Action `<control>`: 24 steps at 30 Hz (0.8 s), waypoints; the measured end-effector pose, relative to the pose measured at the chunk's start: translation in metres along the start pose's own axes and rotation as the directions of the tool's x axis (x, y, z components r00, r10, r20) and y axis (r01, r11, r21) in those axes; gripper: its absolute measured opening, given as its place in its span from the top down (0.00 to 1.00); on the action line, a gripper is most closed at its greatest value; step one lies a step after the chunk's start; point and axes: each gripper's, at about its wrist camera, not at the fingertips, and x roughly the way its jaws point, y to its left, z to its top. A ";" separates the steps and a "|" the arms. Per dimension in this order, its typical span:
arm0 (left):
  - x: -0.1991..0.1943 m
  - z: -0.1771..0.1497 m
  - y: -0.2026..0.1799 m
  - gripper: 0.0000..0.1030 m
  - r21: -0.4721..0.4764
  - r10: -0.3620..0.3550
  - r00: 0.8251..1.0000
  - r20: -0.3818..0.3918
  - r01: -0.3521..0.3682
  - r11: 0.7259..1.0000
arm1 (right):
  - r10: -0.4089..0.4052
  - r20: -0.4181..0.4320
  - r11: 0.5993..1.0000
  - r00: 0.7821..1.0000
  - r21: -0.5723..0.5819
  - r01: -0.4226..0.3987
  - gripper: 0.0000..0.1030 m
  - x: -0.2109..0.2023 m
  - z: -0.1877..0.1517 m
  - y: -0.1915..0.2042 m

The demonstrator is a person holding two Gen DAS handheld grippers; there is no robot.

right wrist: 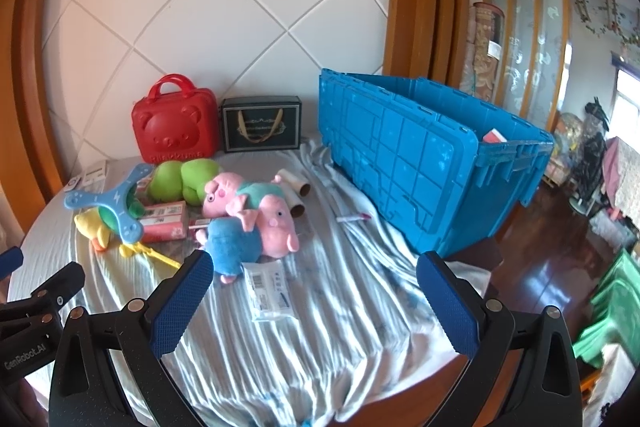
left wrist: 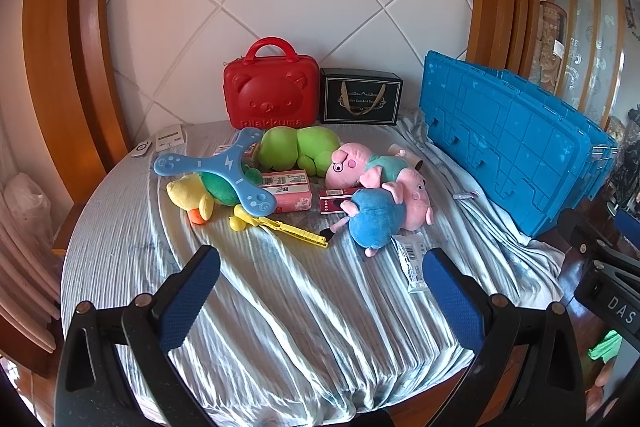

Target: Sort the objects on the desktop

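Toys lie heaped on a table with a rumpled pale cloth (left wrist: 304, 307): a blue-bodied pig plush (left wrist: 380, 219), a teal-shirted pig plush (left wrist: 360, 163), a green plush (left wrist: 296, 147), a yellow duck plush (left wrist: 188, 195), a blue three-armed toy (left wrist: 224, 167), a pink box (left wrist: 288, 191) and a yellow cutter (left wrist: 280, 227). A barcode packet (right wrist: 268, 287) lies nearest. An open blue crate (right wrist: 420, 163) stands at the right. My left gripper (left wrist: 320, 255) and my right gripper (right wrist: 314, 261) hover open over the near cloth, holding nothing.
A red bear case (left wrist: 270, 95) and a black gift box (left wrist: 360, 97) stand against the tiled wall. Two cardboard tubes (right wrist: 298, 187) and a pen (right wrist: 354, 217) lie near the crate. A remote (left wrist: 142, 149) sits far left. Dark wooden floor (right wrist: 540, 267) lies beyond the table's right edge.
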 end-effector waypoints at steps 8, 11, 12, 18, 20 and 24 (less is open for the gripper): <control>0.003 0.002 0.003 0.00 -0.004 0.006 1.000 -0.003 -0.006 1.000 | -0.001 0.004 1.000 1.000 0.004 0.001 0.00 0.001 -0.001 0.001; 0.005 0.002 0.003 0.00 -0.003 0.005 1.000 -0.003 -0.005 1.000 | -0.002 0.003 1.000 1.000 0.003 0.002 0.00 0.002 0.000 0.001; 0.004 0.002 0.003 0.00 -0.003 0.004 1.000 -0.003 -0.004 1.000 | -0.001 0.001 1.000 1.000 0.003 0.001 0.00 0.002 0.001 0.002; 0.006 0.002 0.004 0.00 -0.010 0.015 1.000 -0.004 -0.015 1.000 | -0.001 -0.002 1.000 1.000 0.002 0.001 0.00 0.004 0.001 0.003; 0.007 0.002 0.004 0.00 -0.011 0.016 1.000 -0.007 -0.016 1.000 | -0.001 -0.006 1.000 1.000 0.001 0.001 0.00 0.006 0.001 0.003; 0.009 0.002 0.004 0.00 -0.010 0.023 1.000 -0.013 -0.023 1.000 | -0.003 -0.014 1.000 1.000 0.001 0.003 0.00 0.009 0.001 0.003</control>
